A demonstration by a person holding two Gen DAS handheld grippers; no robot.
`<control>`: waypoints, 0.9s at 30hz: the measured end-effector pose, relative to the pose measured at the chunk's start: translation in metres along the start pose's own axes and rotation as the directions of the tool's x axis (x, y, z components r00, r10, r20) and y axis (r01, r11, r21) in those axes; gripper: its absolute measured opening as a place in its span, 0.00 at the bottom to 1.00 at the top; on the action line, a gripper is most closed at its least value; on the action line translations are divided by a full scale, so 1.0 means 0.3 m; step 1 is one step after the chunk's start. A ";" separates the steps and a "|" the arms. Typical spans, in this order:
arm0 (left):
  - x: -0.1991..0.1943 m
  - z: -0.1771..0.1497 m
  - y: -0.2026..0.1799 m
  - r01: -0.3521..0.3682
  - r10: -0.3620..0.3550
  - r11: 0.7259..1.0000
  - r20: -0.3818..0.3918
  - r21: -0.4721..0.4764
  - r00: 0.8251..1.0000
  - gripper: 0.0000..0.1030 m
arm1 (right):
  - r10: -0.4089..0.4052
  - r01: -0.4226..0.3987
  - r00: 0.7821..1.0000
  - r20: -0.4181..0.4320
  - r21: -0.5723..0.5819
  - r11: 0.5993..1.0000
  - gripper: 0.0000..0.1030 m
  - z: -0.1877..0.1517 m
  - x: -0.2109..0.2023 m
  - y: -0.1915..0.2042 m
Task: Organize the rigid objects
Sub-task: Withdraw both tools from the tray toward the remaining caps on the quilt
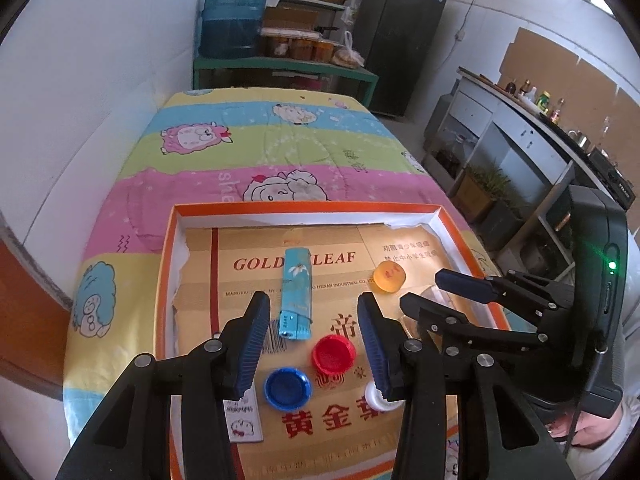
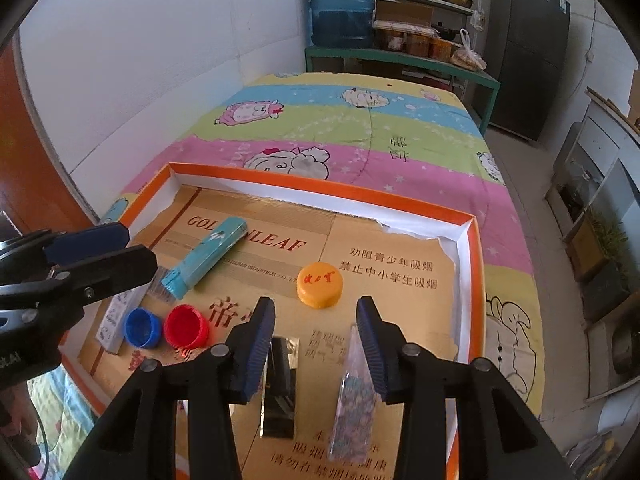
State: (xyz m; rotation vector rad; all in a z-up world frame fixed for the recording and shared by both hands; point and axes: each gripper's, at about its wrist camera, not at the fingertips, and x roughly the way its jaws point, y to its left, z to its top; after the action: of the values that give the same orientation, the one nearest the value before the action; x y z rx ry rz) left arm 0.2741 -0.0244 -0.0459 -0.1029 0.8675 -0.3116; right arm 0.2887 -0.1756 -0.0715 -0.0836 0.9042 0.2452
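An orange-rimmed cardboard tray [image 1: 304,208] [image 2: 320,188] lies on the bed. In it lie a teal lighter [image 1: 296,292] [image 2: 208,256], a red cap [image 1: 333,354] [image 2: 185,326], a blue cap [image 1: 287,387] [image 2: 140,327], an orange cap [image 1: 389,277] [image 2: 320,283], a white cap [image 1: 374,396], a shiny black lighter [image 2: 280,388] and a patterned lighter [image 2: 354,396]. My left gripper [image 1: 314,336] is open above the red and blue caps. My right gripper [image 2: 316,340] [image 1: 440,288] is open above the black and patterned lighters. Both are empty.
The tray sits on a striped cartoon-sheep bedcover [image 1: 280,140]. A small white patterned box [image 1: 244,420] [image 2: 120,320] lies at the tray's left. A blue water jug [image 1: 234,12], shelves and a dark fridge [image 1: 404,36] stand beyond the bed. A counter [image 1: 540,128] runs along the right.
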 end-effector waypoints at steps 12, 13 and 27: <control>-0.114 -0.071 0.022 0.007 -0.006 0.999 0.024 -0.032 1.000 0.46 | 0.001 -0.001 1.000 0.024 -0.001 1.000 0.41 -0.049 -0.097 0.049; -0.126 -0.078 0.027 0.013 -0.012 0.999 0.028 -0.039 1.000 0.46 | 0.001 -0.001 1.000 0.026 0.000 1.000 0.41 -0.052 -0.104 0.052; -0.234 -0.191 0.027 0.025 -0.022 0.998 0.045 -0.058 0.999 0.46 | 0.026 -0.027 0.999 0.040 0.021 0.999 0.41 -0.144 -0.200 0.096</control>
State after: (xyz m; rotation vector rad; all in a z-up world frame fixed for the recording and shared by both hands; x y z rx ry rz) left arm 0.1896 0.0071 -0.0331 -0.1742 0.8325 -0.3049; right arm 0.2129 -0.1659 -0.0500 -0.0462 0.8687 0.2608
